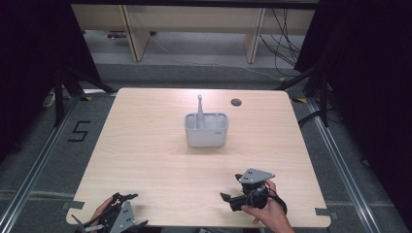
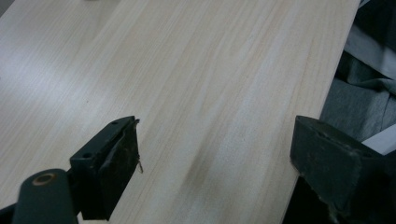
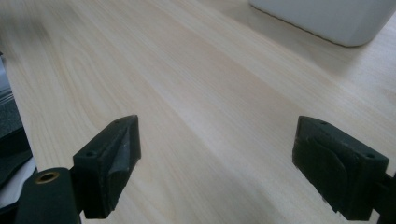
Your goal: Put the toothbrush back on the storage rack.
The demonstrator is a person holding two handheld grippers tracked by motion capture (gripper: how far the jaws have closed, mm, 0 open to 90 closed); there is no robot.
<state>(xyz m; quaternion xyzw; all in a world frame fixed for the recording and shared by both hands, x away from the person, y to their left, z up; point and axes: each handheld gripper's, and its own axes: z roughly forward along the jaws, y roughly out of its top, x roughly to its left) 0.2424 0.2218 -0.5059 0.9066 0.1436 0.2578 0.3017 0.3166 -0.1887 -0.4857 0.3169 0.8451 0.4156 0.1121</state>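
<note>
Scene: a pale wooden counter (image 1: 145,160) carries a grey caddy (image 1: 206,130) at its middle, toward the far side, with one grey utensil (image 1: 199,108) standing upright in the caddy's left compartment.
Left hand-held gripper (image 1: 127,197): it sits at the near left corner of the counter, jaws spread wide with nothing between them; in the left gripper view bare wood lies between the jaws and the counter's edge runs just past one of them.
Right hand-held gripper (image 1: 231,190): it sits near the near right edge, released and empty, pointing left across the counter; in the right gripper view the caddy's white-grey base (image 3: 327,18) is far off at upper right.
Task's thing: caddy and utensil are well apart from both grippers, untouched.
Risk, tipping: the caddy looks light and the utensil's handle stands well above its rim, so a jaw that knocks the handle sideways on approach would likely rock or tip the caddy.
Risk, sliding: the smooth counter gives little grip; a one-sided push on the wall would probably shove the caddy toward the far edge instead of seating it between the jaws.
Risk, slip: the thin, smooth handle could twist in a pinch taken off-centre.
Risk, left side: that gripper is so close to the near edge that a downward move may catch the edge.
</note>
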